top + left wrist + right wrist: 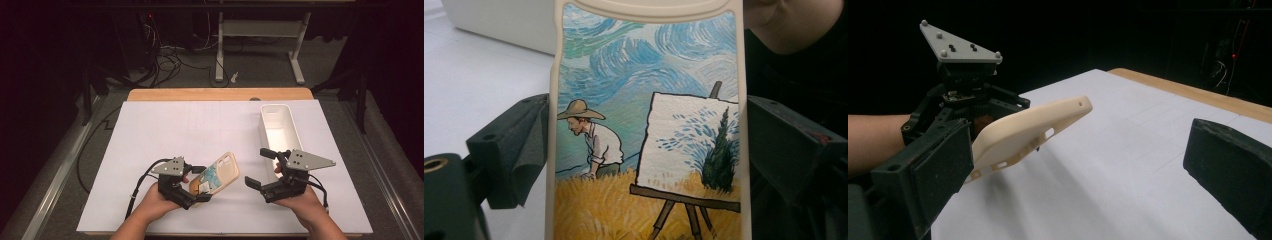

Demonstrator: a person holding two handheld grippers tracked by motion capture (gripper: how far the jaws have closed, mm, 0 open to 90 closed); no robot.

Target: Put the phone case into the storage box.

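A cream phone case (220, 175) with a painted scene of a man in a straw hat and an easel (646, 125) is lifted off the white table sheet (165, 130), tilted up to the right. My left gripper (201, 184) is shut on it, one jaw against each long edge near its lower end. In the right gripper view the case (1033, 127) shows its plain cream back and side holes, below the left gripper's grey plate (960, 47). My right gripper (256, 167) stands open to the right of the case, apart from it, nothing between its jaws.
A long white bin (261, 120) stands on the right half of the sheet, just beyond the right gripper. The wooden table edge (220, 94) runs along the back. Cables and a desk frame (300, 55) are on the floor behind.
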